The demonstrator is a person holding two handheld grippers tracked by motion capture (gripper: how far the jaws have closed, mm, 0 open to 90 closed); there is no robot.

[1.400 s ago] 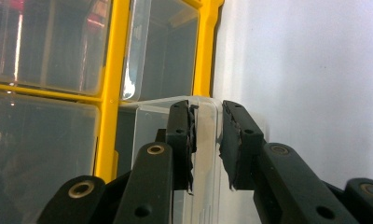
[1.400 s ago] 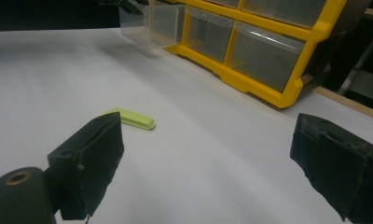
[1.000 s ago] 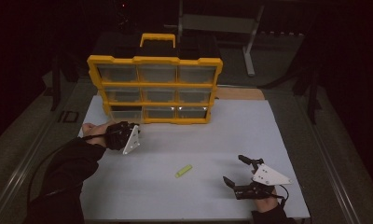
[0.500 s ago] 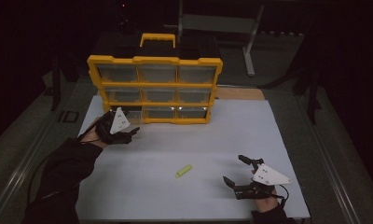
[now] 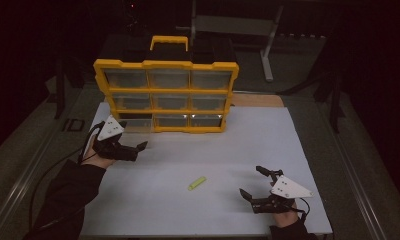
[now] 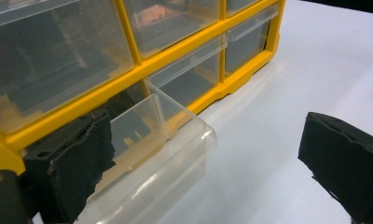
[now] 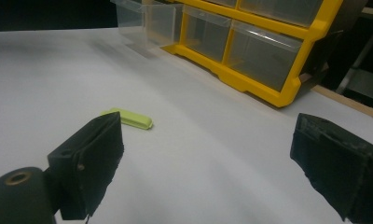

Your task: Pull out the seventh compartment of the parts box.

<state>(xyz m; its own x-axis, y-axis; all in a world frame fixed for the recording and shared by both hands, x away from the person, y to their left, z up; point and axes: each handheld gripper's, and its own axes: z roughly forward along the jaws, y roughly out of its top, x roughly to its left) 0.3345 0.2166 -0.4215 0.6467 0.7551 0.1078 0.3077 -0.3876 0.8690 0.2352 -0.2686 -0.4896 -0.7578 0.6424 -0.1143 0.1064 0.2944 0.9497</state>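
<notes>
A yellow organizer (image 5: pixel 165 95) with clear drawers stands at the back of the white table. Its bottom left drawer (image 5: pixel 136 126) is pulled out; the drawer (image 6: pixel 161 140) looks empty. My left gripper (image 5: pixel 136 150) sits just in front of that drawer. Its jaws have just been opening and now stand wide, pads off the drawer. In the left gripper view, the left gripper (image 6: pixel 208 158) has one jaw beside the drawer's front corner. A small yellow-green piece (image 5: pixel 197 183) lies mid-table. My right gripper (image 5: pixel 250 181) rests open at the front right, and its jaws frame the piece (image 7: pixel 128 117) from a distance.
The white table surface (image 5: pixel 268 145) spreads between the organizer and both hands. A wooden strip (image 5: pixel 258 100) lies behind the sheet at the right. Dark floor and a metal stand (image 5: pixel 268 45) are beyond the organizer (image 7: pixel 250 79).
My left gripper's jaws have spread apart, and the hand has turned and shifted left from the drawer front. The right gripper and the yellow-green piece have not moved.
</notes>
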